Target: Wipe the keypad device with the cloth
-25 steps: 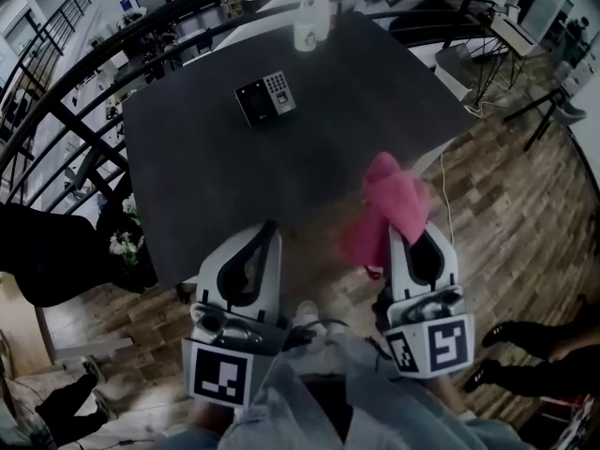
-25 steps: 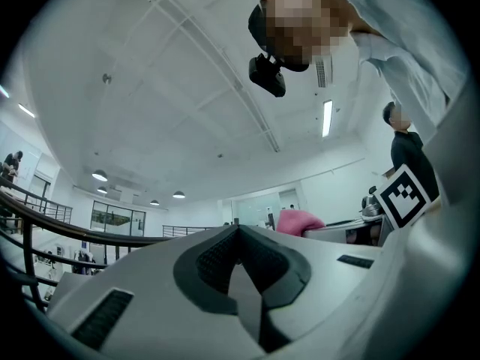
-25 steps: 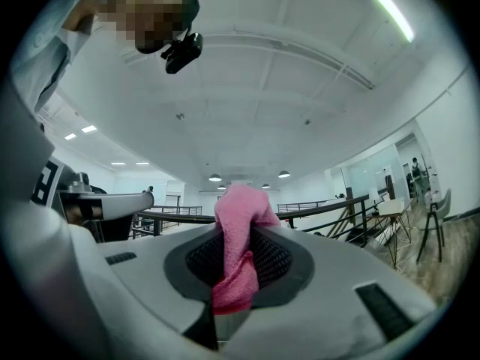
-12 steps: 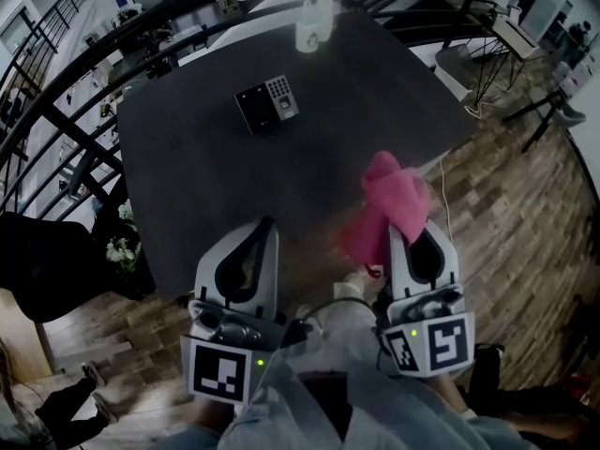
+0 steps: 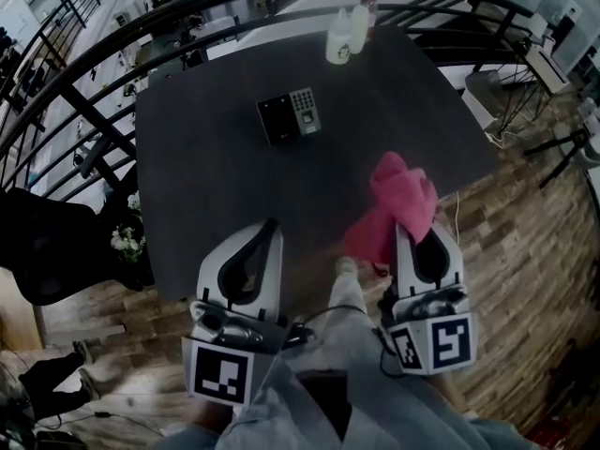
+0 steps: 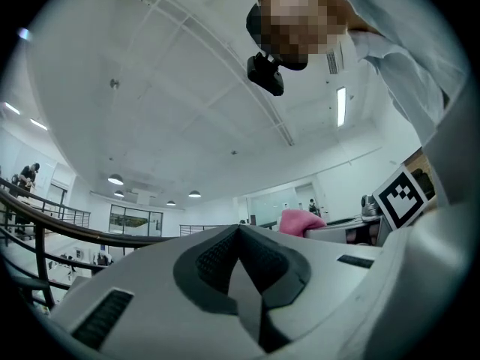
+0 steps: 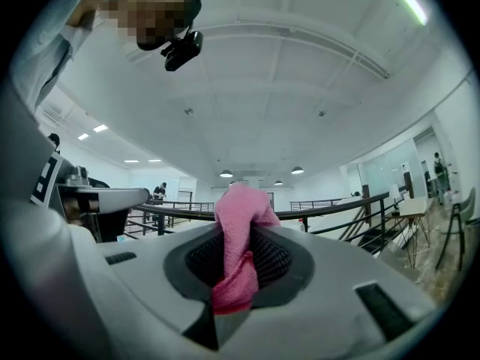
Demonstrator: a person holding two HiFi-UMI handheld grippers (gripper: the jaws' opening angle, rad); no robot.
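**Cloth pinched in right gripper; keypad well ahead of both**

Head view: The left gripper [image 5: 270, 230] is held over the near edge of the dark table [image 5: 206, 186]. Its jaws are pressed together and nothing is caught between them. The right gripper [image 5: 405, 237] is held beside it. A pink cloth [image 5: 398, 200] is pinched at its tips and is bunched up ahead of the jaws, over the table's near edge. The keypad [image 5: 291, 117] lies flat on the table, well ahead of both grippers and well apart from the cloth. It is closer to the left gripper's line than to the right's. A white bottle [image 5: 345, 37] stands beyond the keypad, at the table's far edge.

Left gripper view: The two jaws are seen meeting tip to tip, with nothing between them. The cloth is glimpsed just to their right, and the right gripper's marker cube [image 6: 401, 193] is seen beyond it.

Right gripper view: The cloth is clamped between the dark pads. A fold rises above the tips and a short end is tucked below them. A black railing [image 7: 337, 208] is seen ahead of the jaws.
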